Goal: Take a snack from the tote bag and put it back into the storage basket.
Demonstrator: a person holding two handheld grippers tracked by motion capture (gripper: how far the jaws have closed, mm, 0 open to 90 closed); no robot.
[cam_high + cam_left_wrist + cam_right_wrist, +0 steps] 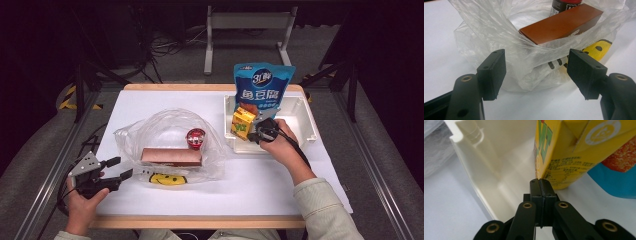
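The left gripper (pixel 120 167) sits at the near left of the table with its jaws spread wide, the crumpled edge of the clear plastic bag (pixel 165 132) lying between them; its flat black pads (pixel 495 72) stand apart from the film on both sides. The right gripper (pixel 254 134) is inside the white tray (pixel 300 107) at the far right, its jaws pressed flat together with nothing between them, tips just beside the bottom corner of the yellow carton (pixel 243 122); whether they touch it I cannot tell.

The bag is thin, glossy and wrinkled, with a yellow smiley face printed near its front. Inside lie a long brown box (pixel 171 156) with sharp edges and a small red-lidded jar (pixel 195 138) behind it. The carton is printed card with green lettering. Behind it a blue pouch (pixel 264 87) stands upright in the smooth, hard plastic tray.
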